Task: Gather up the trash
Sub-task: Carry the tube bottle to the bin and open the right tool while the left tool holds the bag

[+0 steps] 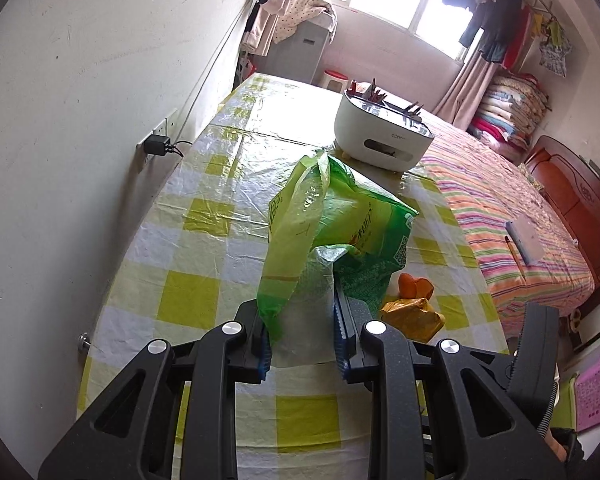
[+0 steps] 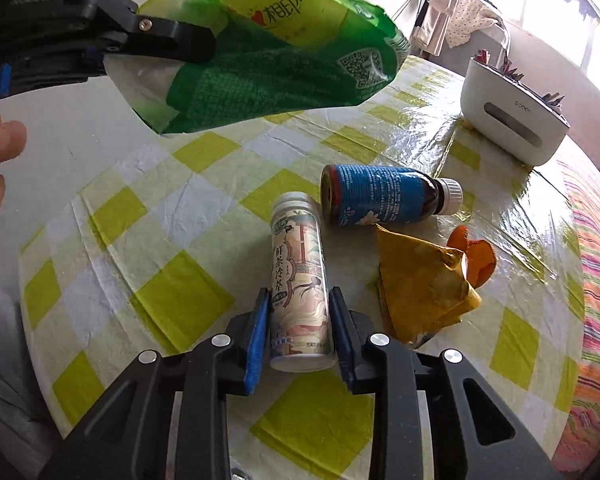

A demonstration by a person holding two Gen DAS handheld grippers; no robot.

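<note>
On the checked counter (image 2: 180,300), the left claw (image 1: 300,344) holds the green bag (image 1: 340,224) raised by its rim. The right claw (image 2: 298,336) has clamped the lying tea bottle (image 2: 300,280). Next: lift it into the bag's mouth.

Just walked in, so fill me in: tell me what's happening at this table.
A person is clearing trash with two handheld grippers. The left gripper holds a green plastic bag up off the checked table. The right gripper is shut on a pale tea bottle lying flat. A blue-labelled bottle, a yellow wrapper and orange peel wait nearby.
</note>
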